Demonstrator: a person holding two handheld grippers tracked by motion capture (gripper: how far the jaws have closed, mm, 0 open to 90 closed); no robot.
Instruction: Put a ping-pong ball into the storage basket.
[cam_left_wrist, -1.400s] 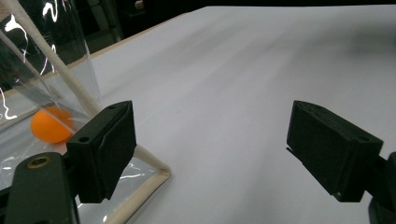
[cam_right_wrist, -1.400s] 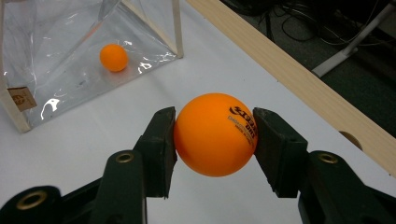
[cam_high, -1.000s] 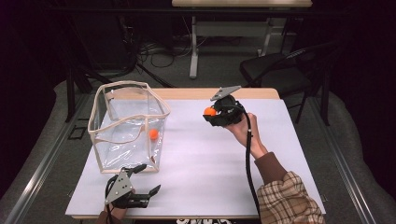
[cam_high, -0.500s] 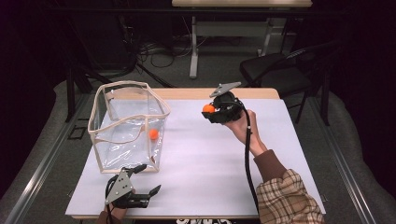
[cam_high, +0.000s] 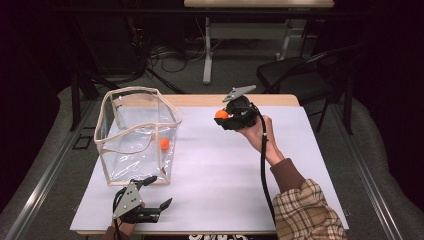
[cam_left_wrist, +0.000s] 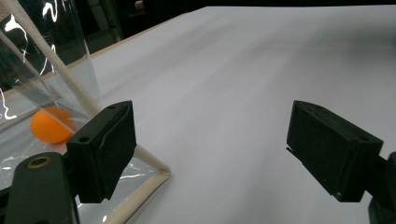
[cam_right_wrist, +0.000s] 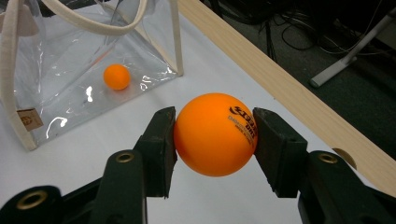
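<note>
A white-covered surface (cam_high: 210, 170) is carrying a clear bag (cam_high: 135, 135), which is standing upright near its left side; a second orange ball (cam_high: 164, 144) is lying inside it. The left tongs (cam_high: 159, 192) are resting wide apart beside the bag's near corner; the right tongs (cam_right_wrist: 215, 135) are clamping an orange ball (cam_right_wrist: 215, 134) above the surface's far edge.

A small, round orange plastic ball (cam_right_wrist: 215, 134) with dark printed lettering is pinched between two black jaws, at two o'clock above the white table.

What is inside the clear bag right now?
One orange ball lies on the floor of the clear bag, near its front wall. The walls are see-through, so nothing inside is covered; glare blurs some patches.
</note>
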